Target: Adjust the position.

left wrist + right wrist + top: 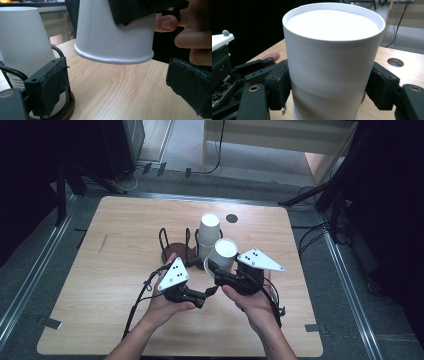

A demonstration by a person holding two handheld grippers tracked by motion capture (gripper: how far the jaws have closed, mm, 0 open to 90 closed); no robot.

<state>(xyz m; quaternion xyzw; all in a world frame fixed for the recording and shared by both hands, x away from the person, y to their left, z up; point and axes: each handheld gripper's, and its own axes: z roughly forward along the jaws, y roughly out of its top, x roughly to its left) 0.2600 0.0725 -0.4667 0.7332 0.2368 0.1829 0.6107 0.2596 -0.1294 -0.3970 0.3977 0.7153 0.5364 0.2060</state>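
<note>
Pale wood counter (110,285) under my hands — my right gripper (220,270) clamps an upturned paper cup (223,252) mid-wall. Light, crushable, so I squeeze gently — my left gripper (210,292) waits, jaws apart.

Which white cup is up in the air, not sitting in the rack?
The upside-down paper cup clamped in the right gripper hangs above the table. The other cup sits on the stack in the wire rack.
</note>
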